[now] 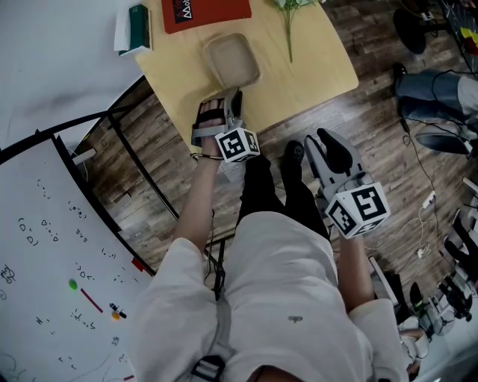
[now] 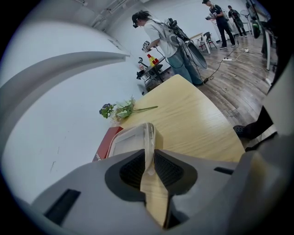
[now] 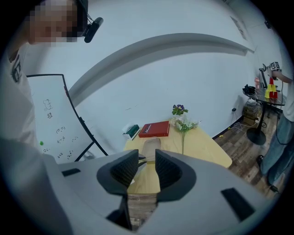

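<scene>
Right claw (image 3: 147,163): jaws apart, nothing between them, held off the desk's near edge. Pale wooden desk (image 1: 314,67) carries a shallow translucent rectangular plastic tray (image 1: 231,60) near that edge, just beside a red hardcover book (image 1: 205,13). Left claw (image 2: 149,158) is clenched on the tray's near rim only. Risks, as judged: the thin wall flexes and slips free; a one-edge hold tips the tray.
</scene>
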Demonstrator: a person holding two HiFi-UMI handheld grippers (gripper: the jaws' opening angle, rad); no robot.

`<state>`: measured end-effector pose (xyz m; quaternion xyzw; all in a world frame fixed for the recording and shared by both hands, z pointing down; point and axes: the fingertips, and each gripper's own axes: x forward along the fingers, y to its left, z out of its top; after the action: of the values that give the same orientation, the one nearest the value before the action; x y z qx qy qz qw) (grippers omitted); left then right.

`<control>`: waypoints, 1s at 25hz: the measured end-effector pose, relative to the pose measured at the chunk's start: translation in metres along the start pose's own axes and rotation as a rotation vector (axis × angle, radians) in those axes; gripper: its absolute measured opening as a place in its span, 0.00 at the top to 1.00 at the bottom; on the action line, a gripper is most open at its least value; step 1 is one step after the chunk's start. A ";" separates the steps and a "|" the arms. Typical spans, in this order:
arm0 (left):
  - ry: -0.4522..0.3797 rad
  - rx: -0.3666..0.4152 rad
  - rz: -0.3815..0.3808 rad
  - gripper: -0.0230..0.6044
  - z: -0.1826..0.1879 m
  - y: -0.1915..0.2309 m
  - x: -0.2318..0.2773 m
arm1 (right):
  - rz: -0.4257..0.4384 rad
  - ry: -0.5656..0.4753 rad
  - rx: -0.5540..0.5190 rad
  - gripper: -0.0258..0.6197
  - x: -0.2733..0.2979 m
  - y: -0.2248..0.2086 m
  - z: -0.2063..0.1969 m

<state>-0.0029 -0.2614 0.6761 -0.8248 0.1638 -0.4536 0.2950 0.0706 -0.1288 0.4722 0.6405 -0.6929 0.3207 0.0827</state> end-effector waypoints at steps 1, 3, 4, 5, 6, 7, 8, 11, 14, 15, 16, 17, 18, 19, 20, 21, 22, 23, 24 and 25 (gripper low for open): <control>0.001 0.003 -0.002 0.86 0.000 0.000 0.000 | -0.001 -0.001 0.001 0.78 0.000 0.000 0.000; 0.002 0.007 -0.004 0.88 -0.001 -0.001 0.000 | -0.002 -0.003 0.002 0.78 -0.001 0.000 0.000; 0.003 0.009 -0.005 0.88 -0.001 -0.002 0.000 | -0.002 -0.004 0.002 0.78 -0.001 0.001 0.000; 0.003 0.012 -0.005 0.88 -0.002 -0.002 -0.001 | -0.002 -0.004 0.002 0.78 -0.001 0.001 0.000; 0.003 0.014 -0.006 0.88 -0.002 -0.002 -0.001 | -0.001 -0.005 0.003 0.78 0.000 0.001 0.000; 0.002 0.016 -0.006 0.88 -0.002 -0.002 -0.001 | -0.001 -0.005 0.003 0.78 0.000 0.000 0.000; 0.001 0.017 -0.006 0.88 -0.001 -0.002 -0.001 | -0.001 -0.005 0.003 0.78 0.000 0.001 0.000; 0.002 0.021 -0.006 0.88 -0.002 -0.001 -0.002 | 0.003 -0.006 0.001 0.78 0.000 0.002 0.000; 0.012 0.027 -0.006 0.88 -0.004 -0.001 -0.004 | 0.008 -0.010 0.000 0.78 -0.001 0.004 0.001; 0.015 0.028 -0.008 0.88 -0.004 -0.001 -0.005 | 0.009 -0.012 0.000 0.78 -0.001 0.004 0.001; 0.016 0.030 -0.009 0.88 -0.004 -0.002 -0.006 | 0.010 -0.014 0.000 0.78 -0.001 0.005 0.000; 0.016 0.030 -0.011 0.88 -0.004 -0.003 -0.008 | 0.012 -0.016 0.001 0.78 -0.002 0.005 0.000; 0.016 0.031 -0.012 0.88 -0.003 -0.003 -0.009 | 0.012 -0.019 0.002 0.78 -0.002 0.005 0.000; 0.017 0.032 -0.013 0.88 -0.003 -0.004 -0.011 | 0.013 -0.022 0.003 0.78 -0.003 0.005 0.000; 0.017 0.033 -0.013 0.88 -0.003 -0.005 -0.013 | 0.013 -0.025 0.004 0.78 -0.004 0.005 0.001; 0.018 0.034 -0.014 0.88 -0.002 -0.005 -0.014 | 0.015 -0.029 0.004 0.78 -0.005 0.005 0.001; 0.020 0.036 -0.014 0.88 -0.002 -0.006 -0.017 | 0.016 -0.032 0.004 0.78 -0.006 0.005 0.001; 0.022 0.038 -0.014 0.88 -0.002 -0.007 -0.019 | 0.017 -0.035 0.004 0.78 -0.007 0.005 0.001; 0.024 0.038 -0.013 0.88 -0.002 -0.008 -0.021 | 0.019 -0.039 0.004 0.78 -0.009 0.005 0.002; 0.027 0.037 -0.012 0.88 -0.002 -0.008 -0.022 | 0.021 -0.043 0.003 0.78 -0.010 0.004 0.002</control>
<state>-0.0162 -0.2440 0.6671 -0.8140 0.1542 -0.4695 0.3054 0.0690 -0.1221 0.4638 0.6399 -0.7008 0.3090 0.0635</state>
